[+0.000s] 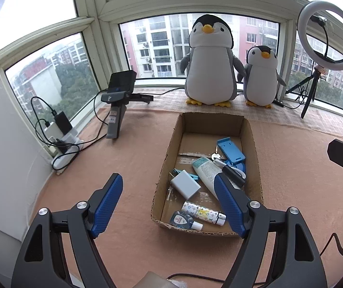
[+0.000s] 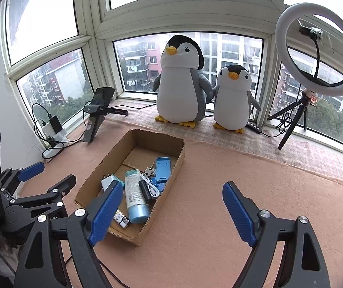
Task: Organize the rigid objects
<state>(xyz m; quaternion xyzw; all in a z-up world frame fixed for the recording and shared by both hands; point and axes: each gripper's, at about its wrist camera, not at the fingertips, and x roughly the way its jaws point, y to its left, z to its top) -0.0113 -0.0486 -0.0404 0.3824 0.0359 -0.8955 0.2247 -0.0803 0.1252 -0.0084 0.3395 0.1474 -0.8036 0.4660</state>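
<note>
An open cardboard box (image 1: 171,148) sits on the peach cloth. It holds a white charger plug (image 1: 186,183), a pale blue tube (image 1: 207,170), a blue phone stand (image 1: 230,151), a black cylinder with a white cable (image 1: 234,176), a patterned stick (image 1: 202,212) and a small bottle (image 1: 183,220). My left gripper (image 1: 169,180) hangs open over the box's near left corner with nothing in it. In the right wrist view, the box (image 2: 165,198) lies left of centre. My right gripper (image 2: 173,187) is open and empty, its left finger over the box. The left gripper (image 2: 49,175) shows at the left edge.
Two plush penguins (image 1: 210,67) stand on the sill behind the box. A ring light on a tripod (image 2: 315,55) is at the back right. At the back left are a power strip with chargers (image 1: 61,141) and a device on a stand (image 1: 118,100). Peach cloth (image 2: 243,168) stretches right of the box.
</note>
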